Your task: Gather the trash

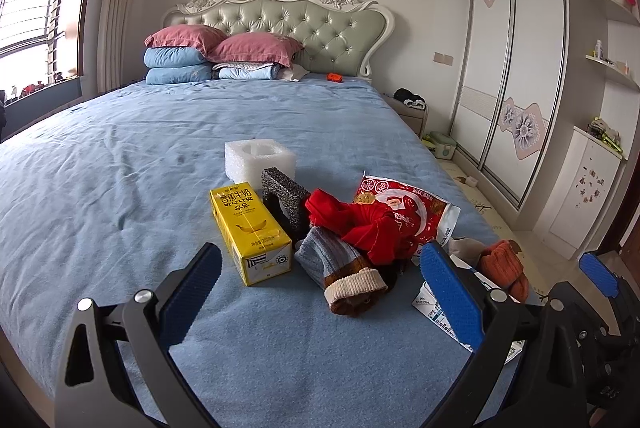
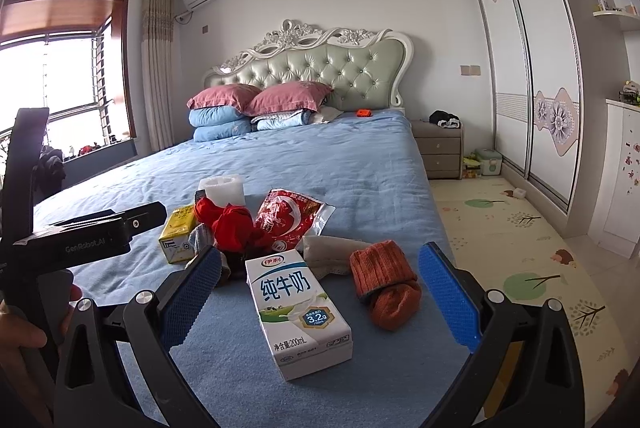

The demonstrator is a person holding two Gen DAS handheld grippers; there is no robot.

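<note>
Blue bedsheet point(image 2: 340, 164) carries mixed trash and clothing. Your right gripper point(image 2: 320, 292) stands wide open and empty, its jaws flanking the white milk carton point(image 2: 300, 312); your left gripper point(image 1: 320, 292), equally open and empty, faces the yellow banana-milk carton point(image 1: 250, 232). Risk: the orange sock point(image 2: 386, 284) lies just beside the white carton, so a careless close may catch it, taking clothing as trash.
</note>
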